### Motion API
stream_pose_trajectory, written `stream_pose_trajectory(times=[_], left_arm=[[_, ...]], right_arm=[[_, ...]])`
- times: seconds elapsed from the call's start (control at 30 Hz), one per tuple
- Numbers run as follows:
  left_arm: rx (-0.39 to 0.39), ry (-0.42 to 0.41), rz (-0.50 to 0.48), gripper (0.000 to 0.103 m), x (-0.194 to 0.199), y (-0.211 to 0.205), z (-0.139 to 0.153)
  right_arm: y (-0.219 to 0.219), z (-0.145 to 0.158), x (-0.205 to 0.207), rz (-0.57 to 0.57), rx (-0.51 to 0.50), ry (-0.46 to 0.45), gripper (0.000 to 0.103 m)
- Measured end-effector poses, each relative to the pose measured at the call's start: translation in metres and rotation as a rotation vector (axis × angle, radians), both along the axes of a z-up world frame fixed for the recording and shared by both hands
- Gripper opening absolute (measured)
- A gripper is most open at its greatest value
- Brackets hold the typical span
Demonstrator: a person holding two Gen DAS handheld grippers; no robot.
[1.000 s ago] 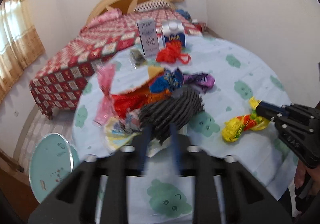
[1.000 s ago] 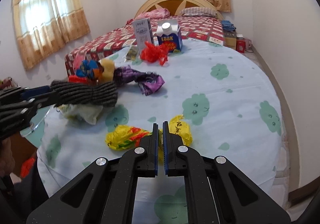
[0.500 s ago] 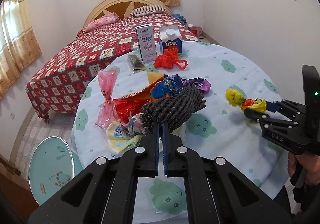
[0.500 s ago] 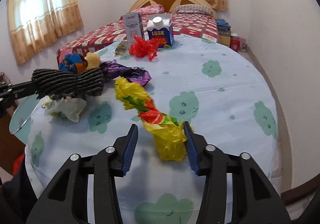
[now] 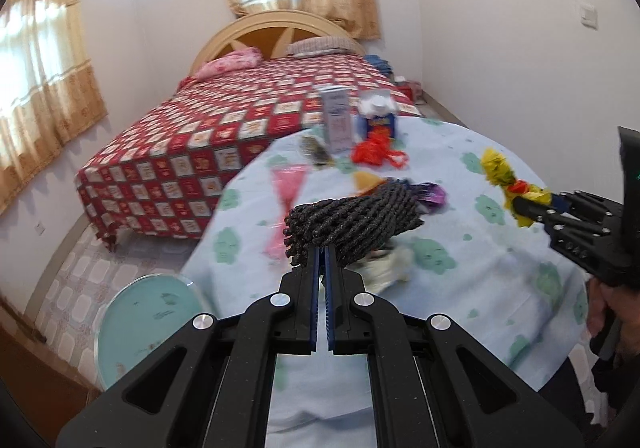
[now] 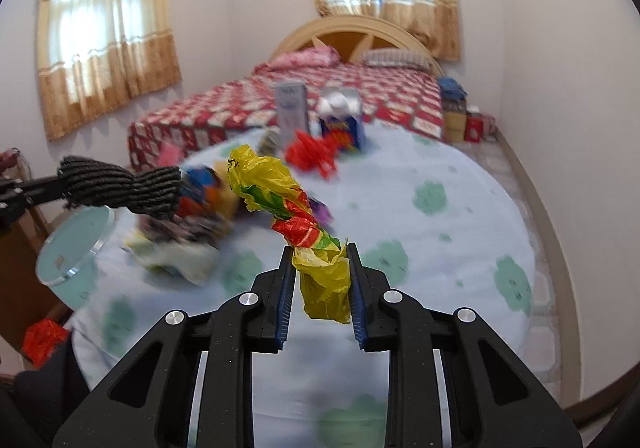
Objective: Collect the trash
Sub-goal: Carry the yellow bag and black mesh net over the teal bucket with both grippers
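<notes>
Round table [image 5: 500, 288] under the pale blue cloth, both tongs held above it. Left gripper [image 5: 322, 254] has its fingers nearly together, pinching one dark ribbed bundle [image 5: 352, 224] that sticks out just past the tips, clear of the cloth. Right gripper [image 6: 319, 254] is clamped on one twisted yellow plastic bag [image 6: 288, 208], rising up from between its fingers. On the table's far side: two cartons [image 5: 338, 120], one red bag [image 5: 376, 152]. Off the left edge, one teal bin [image 5: 150, 324].

Black tool [image 5: 322, 252] linkages, blue pads [image 6: 285, 288], silver screws.
</notes>
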State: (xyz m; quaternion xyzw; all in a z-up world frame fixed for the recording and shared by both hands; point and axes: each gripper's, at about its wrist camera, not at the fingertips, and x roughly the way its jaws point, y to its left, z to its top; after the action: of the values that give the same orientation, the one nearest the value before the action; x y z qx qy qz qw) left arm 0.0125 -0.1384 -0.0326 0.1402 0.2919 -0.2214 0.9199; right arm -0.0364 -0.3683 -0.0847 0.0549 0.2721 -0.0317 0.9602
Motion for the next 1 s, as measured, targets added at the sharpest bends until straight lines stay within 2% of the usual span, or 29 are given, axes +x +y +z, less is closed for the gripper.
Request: stream_pose_trajectory(times=[0.37,0.7,1.0], left_arm=[[0.004,0.008,0.209,0.002,0.024,0.098,-0.011],[0.016,0.009,0.315,0.003,0.036,0.152,-0.020],[0.013,0.014,0.389,0.003,0.042,0.188,-0.025]], right_arm=[[0.081,0.012,0.051,0.171,-0.018,-0.006,0.026],[0.156,0.023,0.094,0.310,-0.066,-0.007,0.026],[0.201,0.029,0.113,0.398,-0.095,-0.014,0.026]])
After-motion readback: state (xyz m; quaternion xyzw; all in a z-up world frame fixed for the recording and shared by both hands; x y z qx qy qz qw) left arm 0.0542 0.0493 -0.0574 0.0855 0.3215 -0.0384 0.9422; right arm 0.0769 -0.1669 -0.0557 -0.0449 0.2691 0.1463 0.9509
